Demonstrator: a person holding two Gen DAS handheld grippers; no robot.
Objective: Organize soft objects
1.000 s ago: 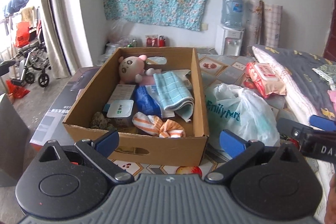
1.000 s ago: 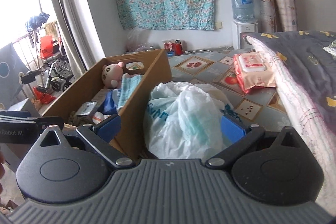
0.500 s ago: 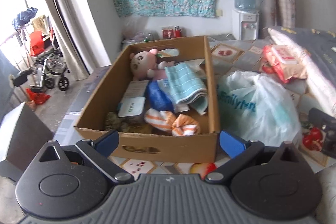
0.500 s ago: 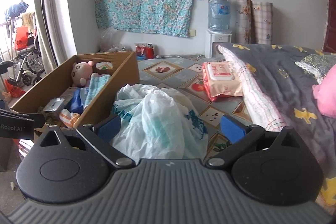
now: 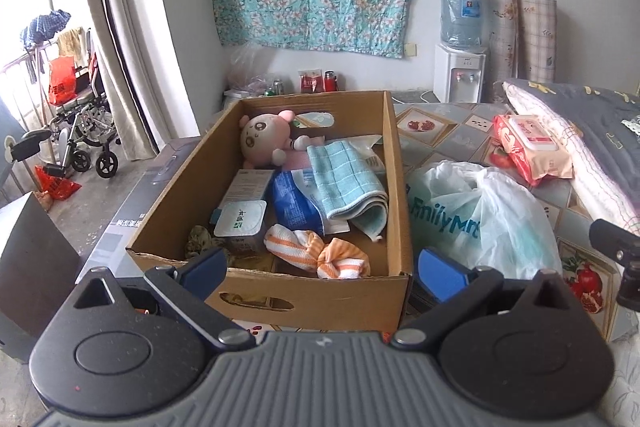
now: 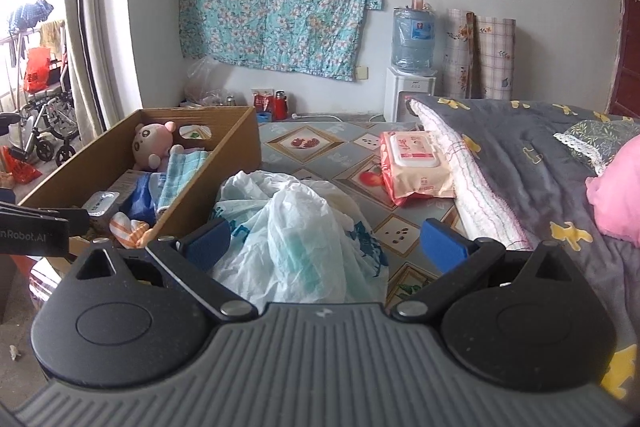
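Note:
A cardboard box (image 5: 320, 297) stands on the patterned mat, also in the right wrist view (image 6: 240, 135). It holds a pink plush toy (image 5: 262, 141), a folded blue checked towel (image 5: 344, 183), an orange-and-white striped cloth (image 5: 316, 253), a blue packet (image 5: 294, 205) and small cartons (image 5: 240, 223). My left gripper (image 5: 322, 273) is open and empty before the box's near wall. My right gripper (image 6: 326, 243) is open and empty over a white plastic bag (image 6: 304, 231), which lies right of the box (image 5: 476, 215). A pink soft thing (image 6: 618, 195) lies on the bed at far right.
A pack of wet wipes (image 6: 416, 163) lies on the mat beside the grey quilted bed (image 6: 540, 155). A water dispenser (image 6: 412, 67) and rolled mats (image 6: 480, 55) stand at the back wall. A wheelchair (image 5: 80, 123) stands far left. A flat dark carton (image 5: 132, 211) lies under the box.
Both grippers have swung right and drawn back a little; the right view now takes in more of the bed and the pink soft thing. Both stay open and empty.

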